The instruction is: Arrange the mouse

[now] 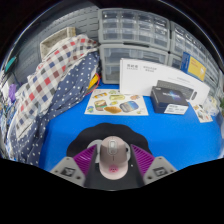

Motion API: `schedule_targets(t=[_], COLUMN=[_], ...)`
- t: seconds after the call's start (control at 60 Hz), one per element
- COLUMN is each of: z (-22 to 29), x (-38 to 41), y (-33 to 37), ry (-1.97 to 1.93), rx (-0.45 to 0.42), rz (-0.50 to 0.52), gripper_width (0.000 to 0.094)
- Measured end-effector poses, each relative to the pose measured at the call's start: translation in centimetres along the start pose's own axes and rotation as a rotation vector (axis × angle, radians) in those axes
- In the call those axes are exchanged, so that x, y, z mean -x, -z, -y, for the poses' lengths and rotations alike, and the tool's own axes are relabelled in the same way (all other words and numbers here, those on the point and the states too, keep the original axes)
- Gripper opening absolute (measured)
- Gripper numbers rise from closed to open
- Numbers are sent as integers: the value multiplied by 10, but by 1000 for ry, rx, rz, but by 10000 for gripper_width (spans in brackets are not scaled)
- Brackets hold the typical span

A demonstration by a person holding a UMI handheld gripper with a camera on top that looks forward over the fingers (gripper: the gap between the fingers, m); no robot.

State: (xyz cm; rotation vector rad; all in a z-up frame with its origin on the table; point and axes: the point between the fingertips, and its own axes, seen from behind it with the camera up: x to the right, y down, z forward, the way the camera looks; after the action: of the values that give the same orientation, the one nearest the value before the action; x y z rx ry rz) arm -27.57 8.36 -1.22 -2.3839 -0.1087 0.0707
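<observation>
A light grey-beige mouse (113,152) with a scroll wheel sits between my gripper's (112,160) two fingers, held above the blue table (100,128). Both purple pads (141,160) press against its sides, so the gripper is shut on it. The mouse's rear end is hidden by the gripper body. Just ahead of the fingers lies a flat printed mat (117,102) with colourful pictures.
A white box with a dark device (170,97) on it stands beyond the mat to the right. Checked and starred cloth (55,85) is heaped on the left. Stacks of clear plastic drawers (135,40) line the back.
</observation>
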Motion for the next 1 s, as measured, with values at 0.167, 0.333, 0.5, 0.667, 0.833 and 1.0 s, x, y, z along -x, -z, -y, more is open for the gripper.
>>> schedule_targets(t=[0.167, 0.333, 0.5, 0.667, 0.833, 1.0], z=[43, 87, 102, 91, 61, 27], x=[-23, -49, -102, -168, -223, -266], y=[46, 110, 167, 207, 233, 251], ry=[-32, -76, -101, -103, -67, -28], rx=[-86, -167, -213, -228, -217, -196], rz=[-51, -42, -78, -108, -89, -55], gripper_width=[851, 865, 862, 863, 852, 851])
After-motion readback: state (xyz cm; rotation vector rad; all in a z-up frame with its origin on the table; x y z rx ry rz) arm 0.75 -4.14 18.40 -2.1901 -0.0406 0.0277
